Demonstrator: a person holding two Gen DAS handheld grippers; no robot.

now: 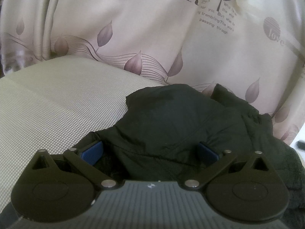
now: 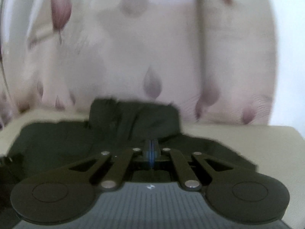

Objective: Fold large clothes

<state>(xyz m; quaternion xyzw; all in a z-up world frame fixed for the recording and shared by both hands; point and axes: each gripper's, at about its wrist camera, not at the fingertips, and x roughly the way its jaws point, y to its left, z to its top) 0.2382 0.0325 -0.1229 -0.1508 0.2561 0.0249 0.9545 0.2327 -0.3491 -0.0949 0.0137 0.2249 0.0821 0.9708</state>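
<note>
A large black padded garment [image 1: 181, 118] lies bunched on a beige woven surface [image 1: 57, 105]. My left gripper [image 1: 150, 150] is open, its blue pads [image 1: 93, 150] spread wide with a fold of the garment lying between them, not pinched. In the right wrist view the same black garment [image 2: 133, 120] lies spread on the surface. My right gripper [image 2: 151, 148] is shut, its blue pads pressed together low over the garment; the view is blurred and I cannot tell whether cloth is caught between them.
A cream curtain [image 1: 152, 28] with purple leaf prints and text hangs right behind the surface, also in the right wrist view [image 2: 133, 47]. The beige surface [image 2: 247, 143] extends right of the garment. A white area shows at far right [image 1: 299, 139].
</note>
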